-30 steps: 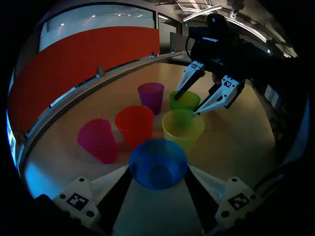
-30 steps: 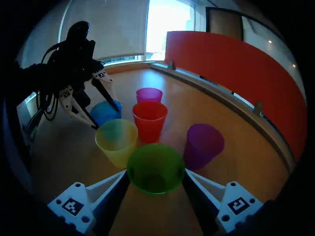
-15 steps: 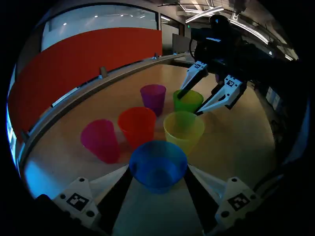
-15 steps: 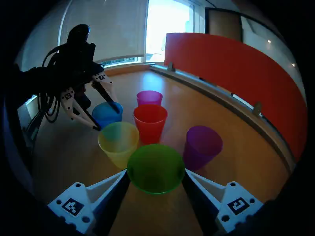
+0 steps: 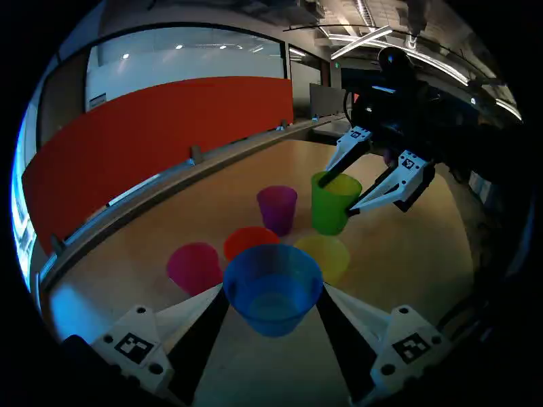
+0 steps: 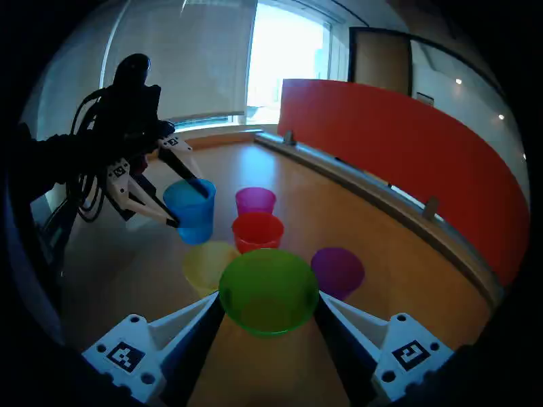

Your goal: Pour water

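Though both cups are up in the air, nothing is being poured yet, as far as I can see. The left gripper (image 5: 271,293) has its two fingers pressed against either side of a blue cup (image 5: 273,275), held upright and clear of the table (image 5: 414,264). The right gripper (image 6: 269,297) is closed the same way on a green cup (image 6: 269,288), also upright and off the table.

From the left gripper view, the green cup hangs at about one o'clock from the blue one, well apart from it. Neither rim is over the other, and neither cup is tipped. So I'd judge the picking up done and the pour itself all to come: one rim brought over another cup, then a tilt. I can't say which cup is meant to give and which to receive.

A paler patch sits low inside the blue cup. It may be water, but I can't be sure. The green cup is too see-through to judge.

Four more cups stand on the table below. From the blue cup, a pink cup (image 5: 195,266) is at ten o'clock, a red cup (image 5: 250,241) at eleven, a purple cup (image 5: 277,207) at twelve and a yellow cup (image 5: 326,254) at two. I see no water in any of them.
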